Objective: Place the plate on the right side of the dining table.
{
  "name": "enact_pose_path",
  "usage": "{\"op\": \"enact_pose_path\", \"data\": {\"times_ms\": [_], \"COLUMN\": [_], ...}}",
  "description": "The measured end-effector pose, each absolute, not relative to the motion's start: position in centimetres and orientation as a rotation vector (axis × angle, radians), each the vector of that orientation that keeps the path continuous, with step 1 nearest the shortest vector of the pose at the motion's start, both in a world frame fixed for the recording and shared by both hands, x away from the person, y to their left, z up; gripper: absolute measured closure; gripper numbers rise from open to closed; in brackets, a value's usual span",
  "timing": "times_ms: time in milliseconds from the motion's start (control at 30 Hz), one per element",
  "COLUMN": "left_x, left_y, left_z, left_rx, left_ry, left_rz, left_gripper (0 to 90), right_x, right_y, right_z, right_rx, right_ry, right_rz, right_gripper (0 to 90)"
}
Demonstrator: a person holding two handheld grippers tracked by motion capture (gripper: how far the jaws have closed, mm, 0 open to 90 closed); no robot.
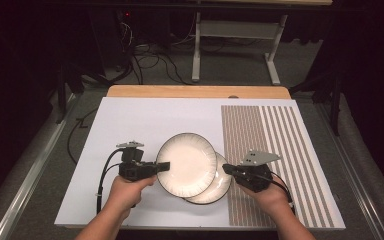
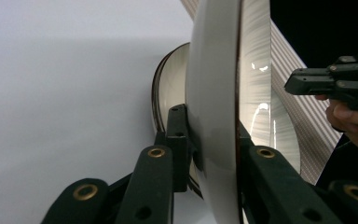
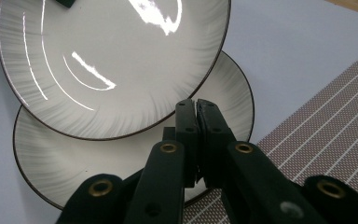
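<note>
We are pinching the upper plate by its rim with the left gripper, over the lower plate. Right gripper, jaws pressed together and empty, is hovering beside. Next probably calls for lifting clear without dragging.

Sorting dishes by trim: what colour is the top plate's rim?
Dark brown edge line on the cream ribbed plate, clearest in the right gripper view.

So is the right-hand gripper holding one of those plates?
No. The right gripper has its jaws shut together on nothing above the lower plate; the left gripper clamps the upper plate.
</note>
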State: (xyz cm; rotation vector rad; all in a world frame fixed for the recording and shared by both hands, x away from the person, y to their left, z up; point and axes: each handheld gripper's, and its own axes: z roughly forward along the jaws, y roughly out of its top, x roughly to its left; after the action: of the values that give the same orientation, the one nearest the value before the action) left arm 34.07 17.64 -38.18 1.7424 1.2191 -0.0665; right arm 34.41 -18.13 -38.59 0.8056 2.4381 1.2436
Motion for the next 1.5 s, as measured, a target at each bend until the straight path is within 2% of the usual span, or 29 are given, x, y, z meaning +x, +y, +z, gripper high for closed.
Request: {"op": "enact_pose_path", "data": {"times_ms": [400,700,1000,1267,1300,1333,1367,1467,1500], "left_x": [33.4,32.7,31.8,31.5,31.4,31.4,31.3,31.3,31.2], "left_y": [17.8,17.8,17.7,17.9,18.0,18.0,18.0,18.1,18.2], "left_z": [-37.7,-37.7,-37.7,-37.9,-37.9,-37.9,-37.9,-38.0,-38.0], "left_rx": [1.716,1.706,1.703,1.697,1.697,1.698,1.700,1.702,1.704], "left_ry": [1.152,1.078,1.000,0.966,0.957,0.953,0.949,0.943,0.939], "left_rz": [0.083,0.190,0.321,0.346,0.350,0.355,0.359,0.368,0.371], "left_gripper": [80.7,80.8,80.7,80.5,80.5,80.5,80.5,80.2,80.2], "right_x": [34.3,33.9,33.2,32.5,32.5,32.3,32.3,32.0,32.0], "right_y": [-19.7,-22.0,-23.9,-25.7,-25.7,-26.1,-26.1,-26.8,-26.8], "right_z": [-37.9,-36.9,-36.3,-35.9,-35.9,-35.9,-35.9,-36.0,-36.0], "right_rx": [0.834,0.881,0.921,0.931,0.931,0.941,0.941,0.949,0.949], "right_ry": [2.390,2.310,2.233,2.154,2.154,2.142,2.142,2.118,2.118], "right_rz": [1.277,1.304,1.323,1.362,1.362,1.379,1.379,1.397,1.397], "right_gripper": [85.8,78.1,61.8,44.1,44.1,39.9,39.9,29.7,29.7]}}
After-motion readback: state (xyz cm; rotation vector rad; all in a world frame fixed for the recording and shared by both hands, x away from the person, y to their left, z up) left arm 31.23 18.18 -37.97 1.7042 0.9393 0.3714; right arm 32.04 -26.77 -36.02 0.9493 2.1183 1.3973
